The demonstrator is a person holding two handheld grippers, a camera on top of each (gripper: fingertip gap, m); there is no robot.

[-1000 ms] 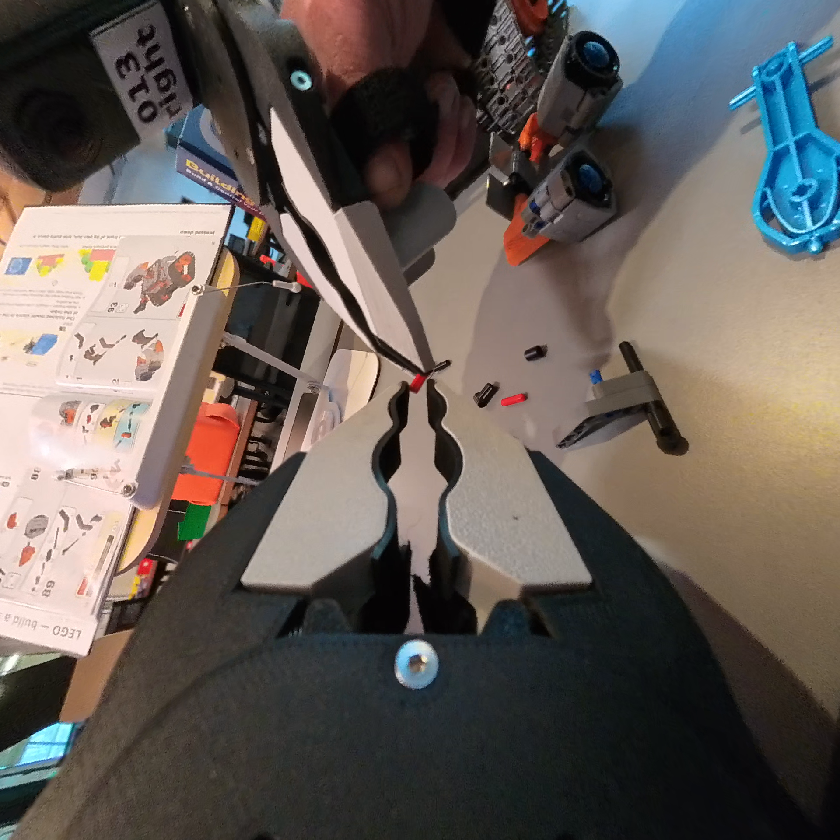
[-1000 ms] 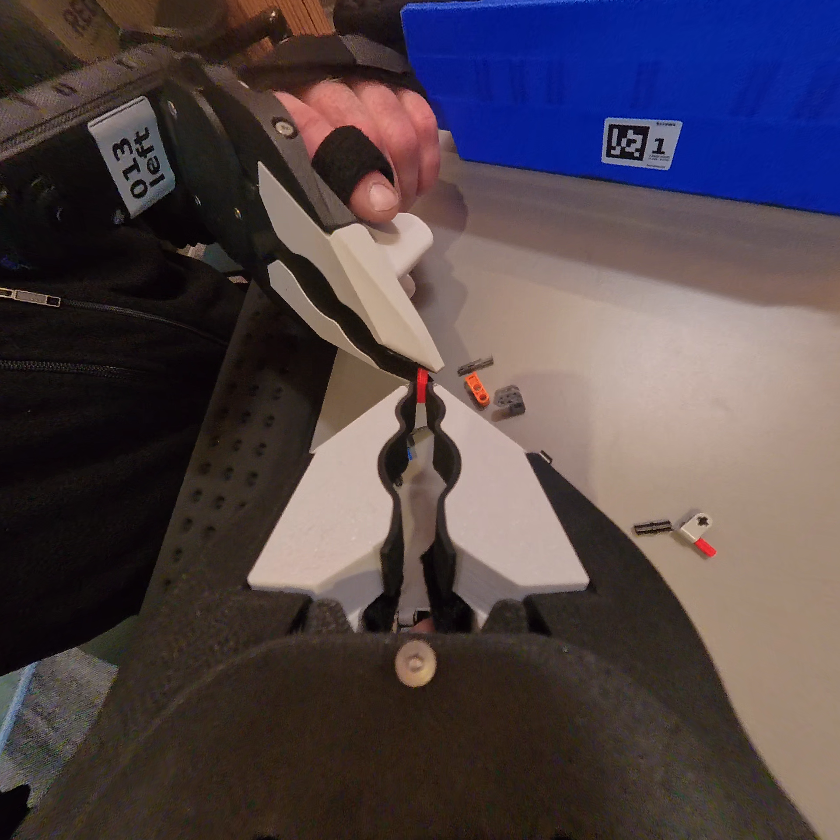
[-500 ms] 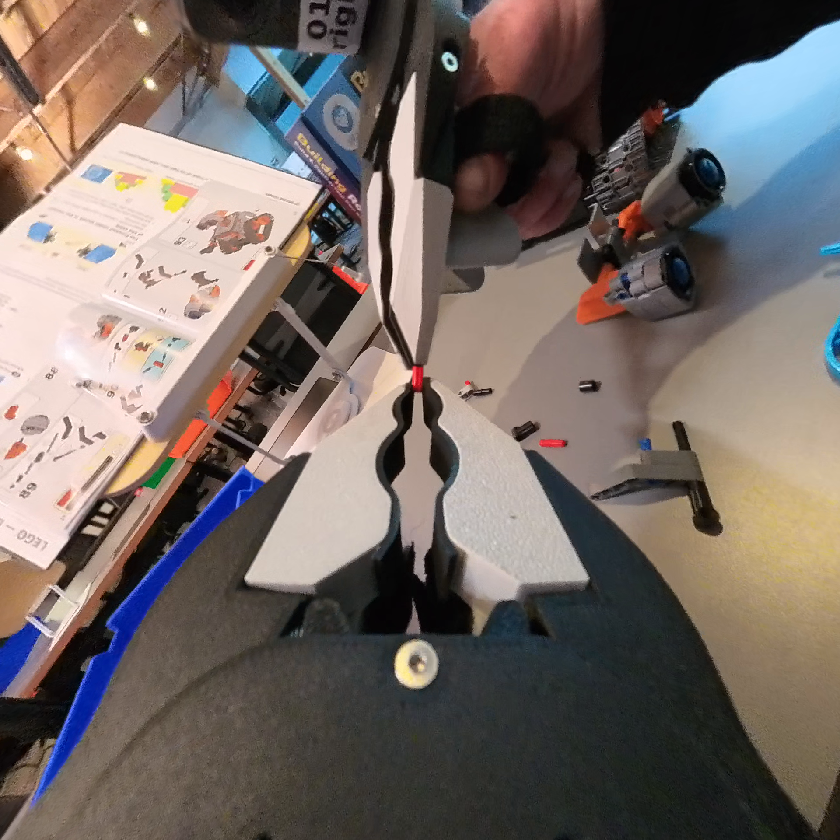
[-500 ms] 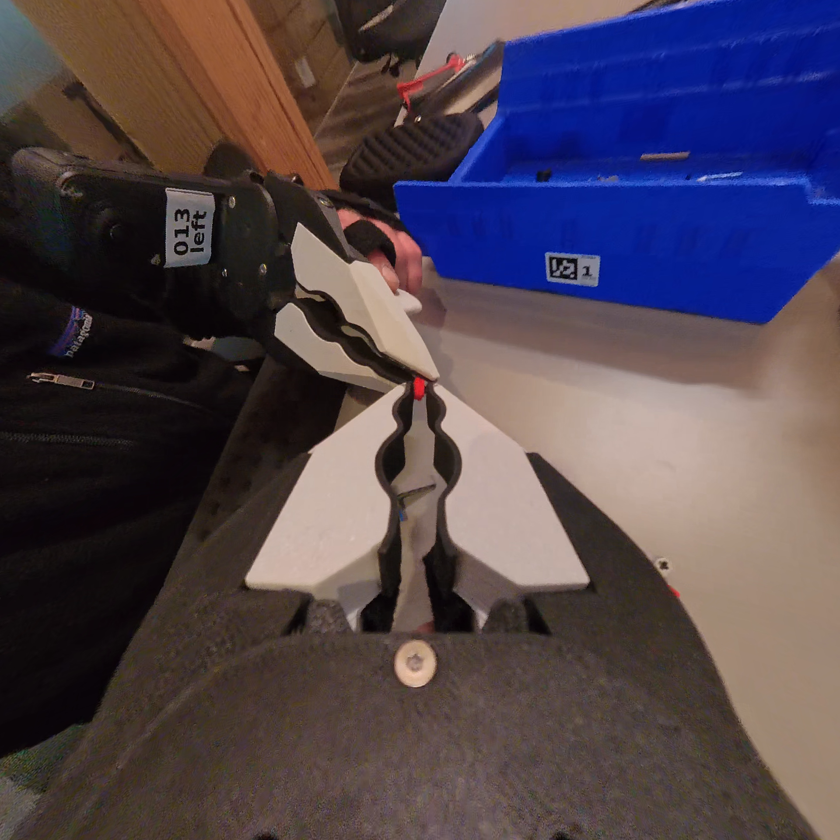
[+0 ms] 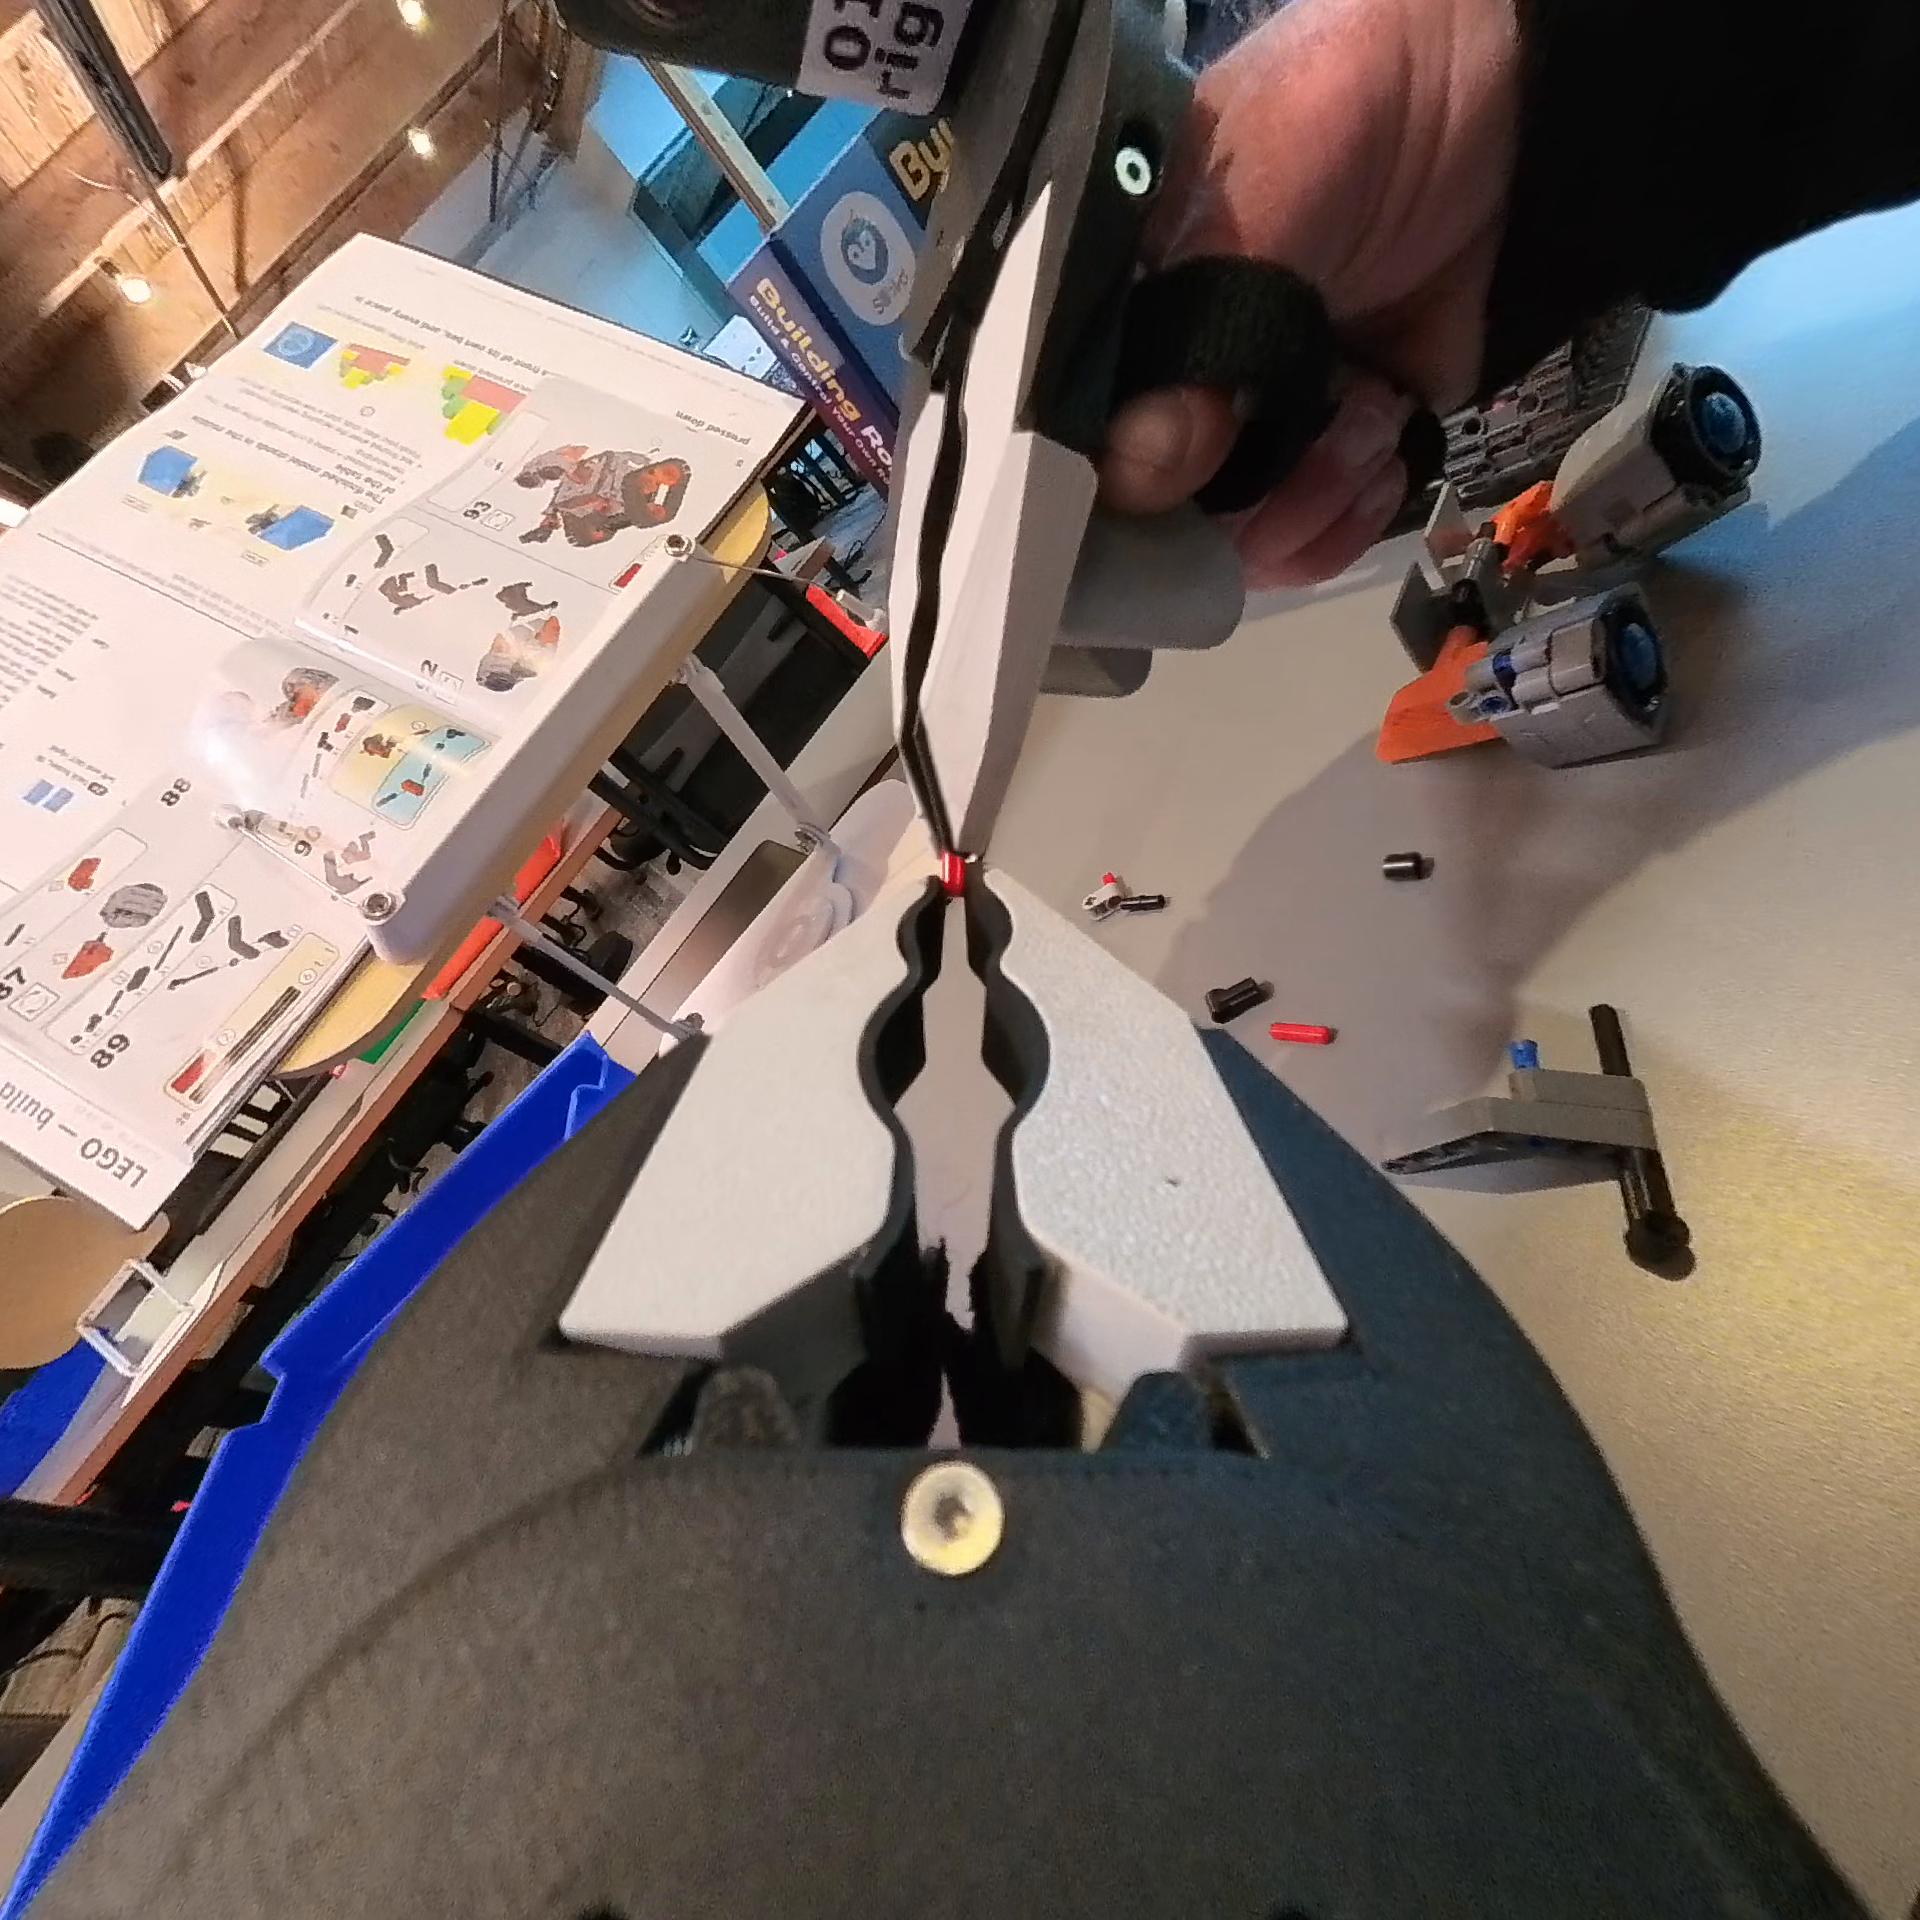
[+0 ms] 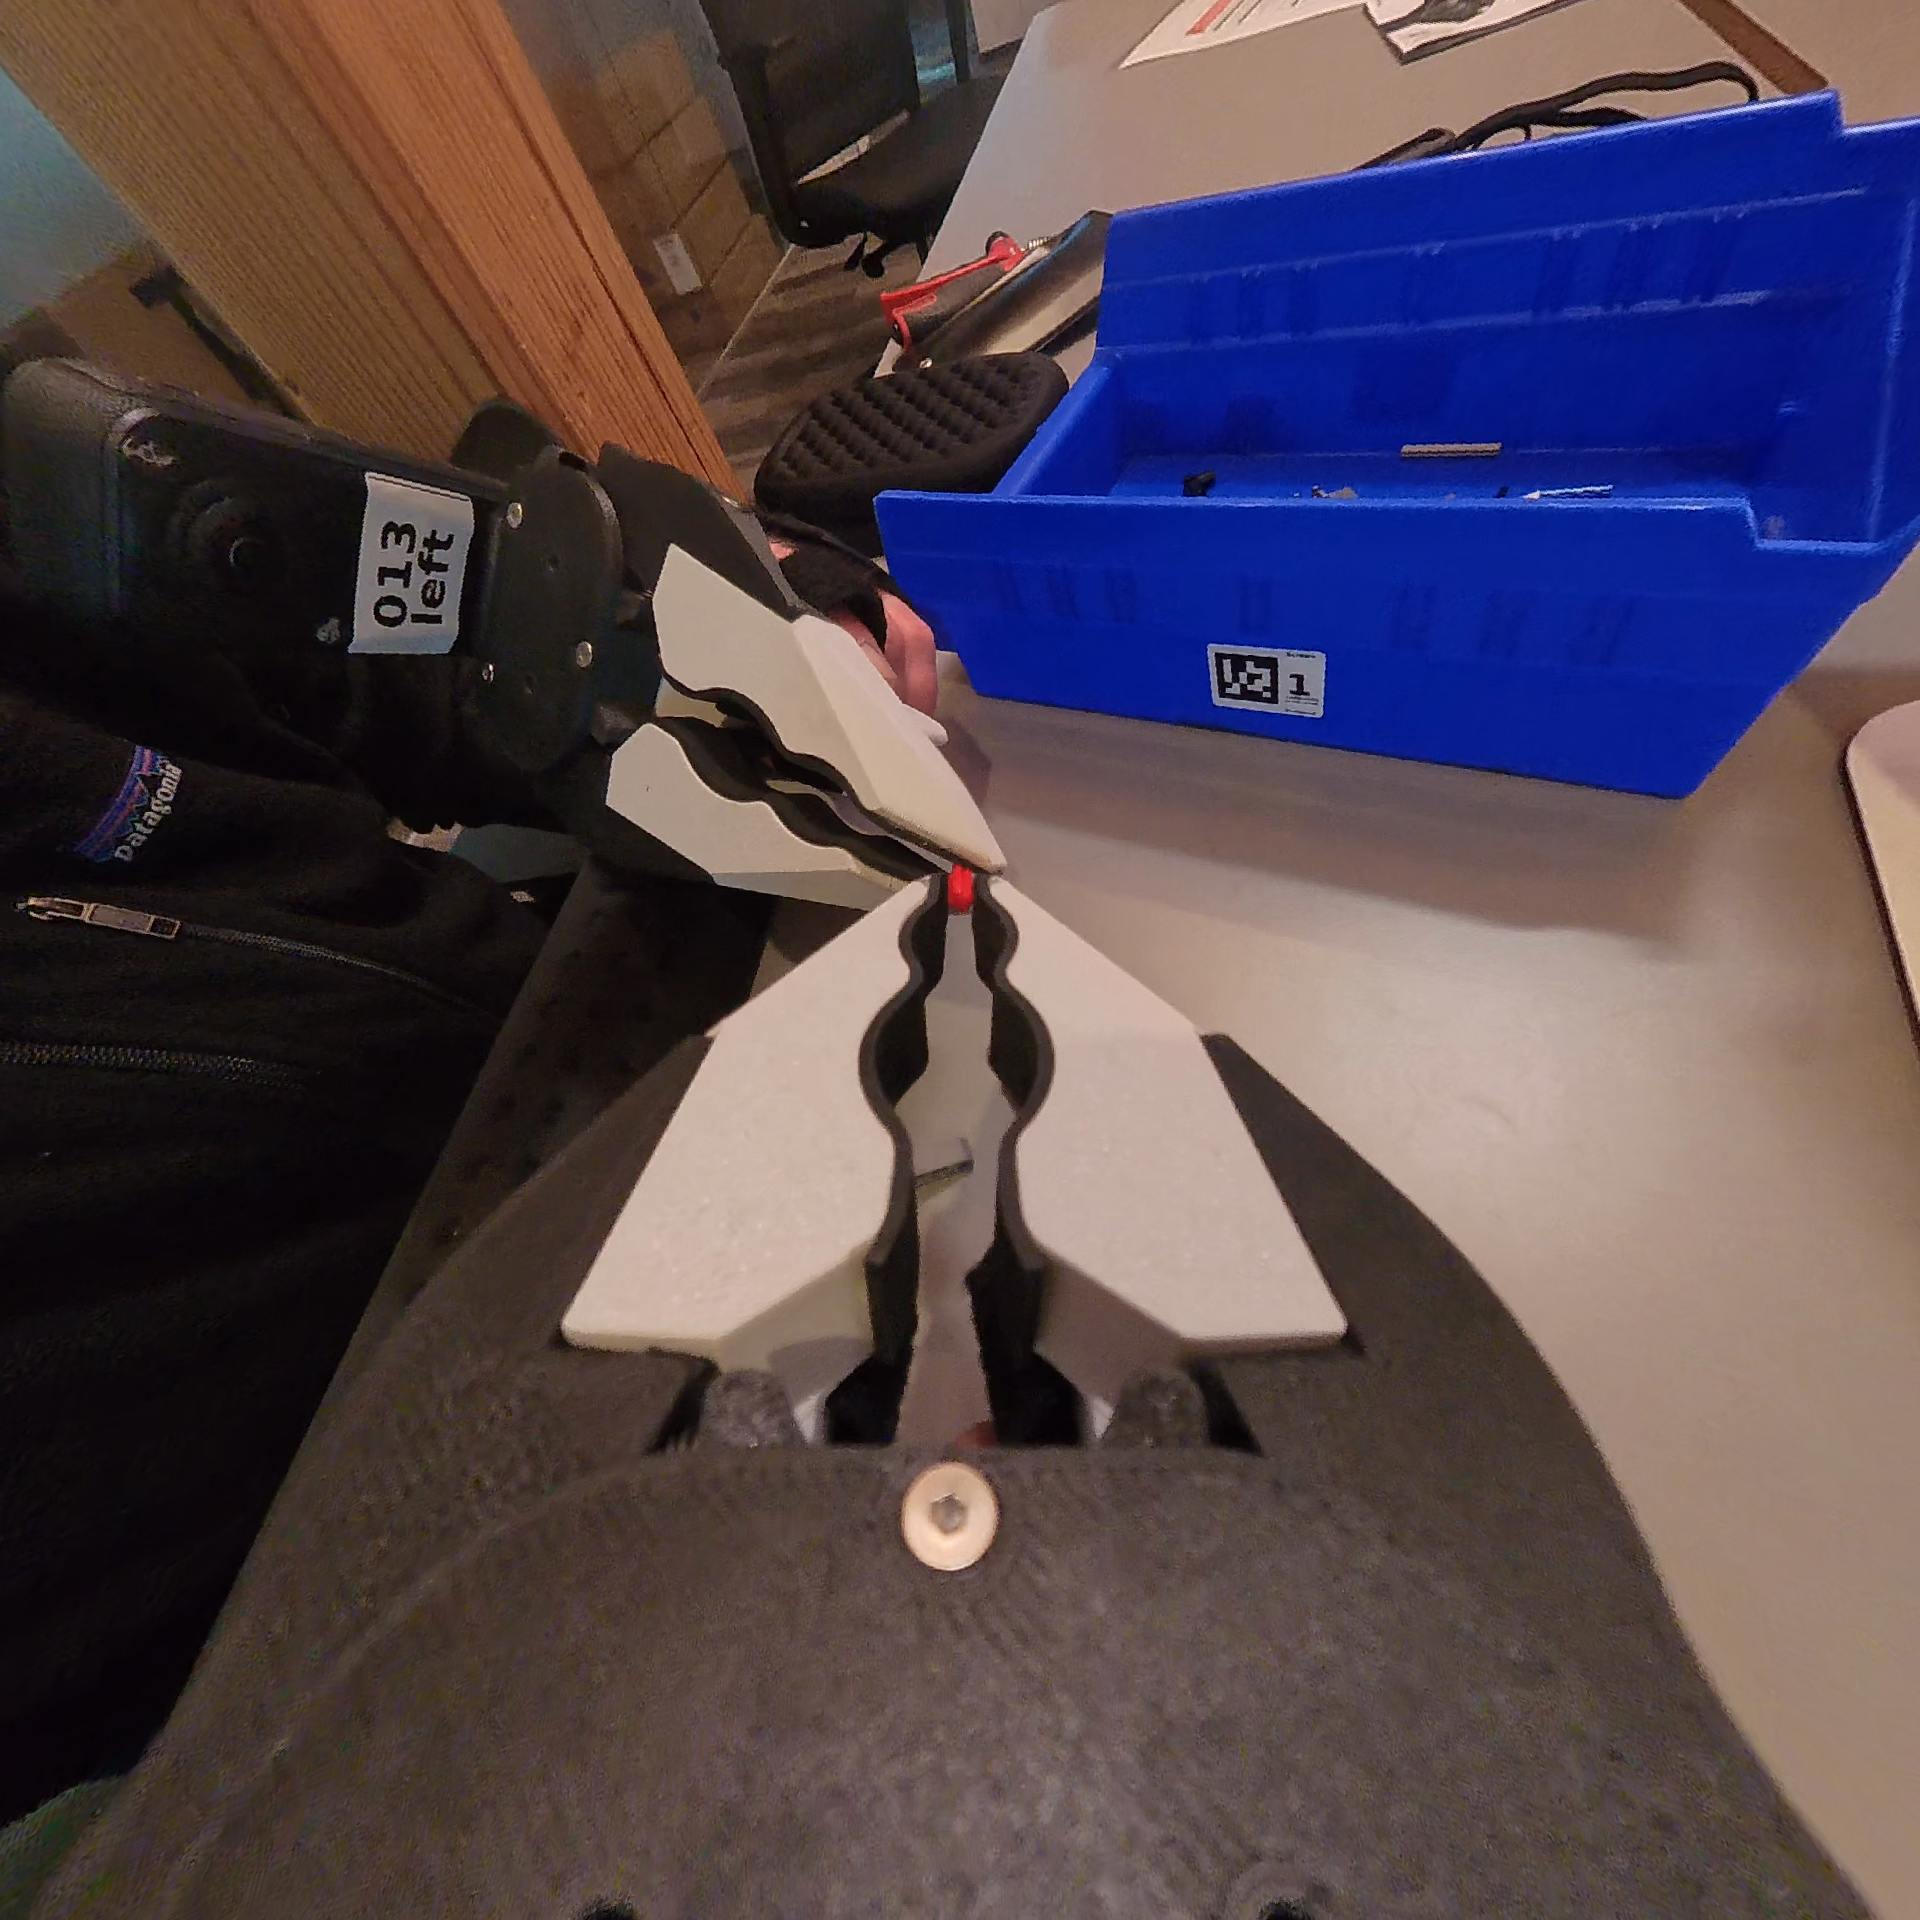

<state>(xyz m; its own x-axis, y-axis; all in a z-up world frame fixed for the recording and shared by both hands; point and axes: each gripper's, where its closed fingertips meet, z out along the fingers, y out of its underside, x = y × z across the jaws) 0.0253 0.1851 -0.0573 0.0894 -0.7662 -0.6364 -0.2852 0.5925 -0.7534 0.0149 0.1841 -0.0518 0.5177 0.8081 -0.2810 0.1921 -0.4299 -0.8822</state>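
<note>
My left gripper (image 5: 954, 902): nearly closed, its two grey fingers pinching one end of a small red peg (image 5: 953, 871) at the very tips.
My right gripper (image 6: 958, 912): also nearly closed, tips nipping the other end of the same red peg (image 6: 959, 888); the two grippers meet nose to nose, at an angle to one another.
Where the peg is: held in the air above the table's near edge, between the two sets of tips, touching nothing else that I can see.
Slip risk: I judge the peg could squirt sideways out of either pinch, because so little of it sits between the tips and it looks smooth and round.
Twist risk: since my grippers meet at an angle, an uneven push might lever the peg loose instead of seating it.
Loss risk: a dropped peg could fall past the table edge or into the blue bin (image 6: 1455, 582) and be hard to find.
Surface: a plain pale grey table (image 5: 1714, 935), matte, with soft shadows.
On the table: a part-built grey and orange model with round motors (image 5: 1558, 623), a grey bracket on a black axle (image 5: 1579, 1122), a loose red pin (image 5: 1301, 1033), small black connectors (image 5: 1236, 997).
Left of me: an open instruction booklet (image 5: 312, 644) propped on a stand.
Room: wood-panelled wall (image 6: 436, 208), office chairs and more tables beyond; warm indoor light.
</note>
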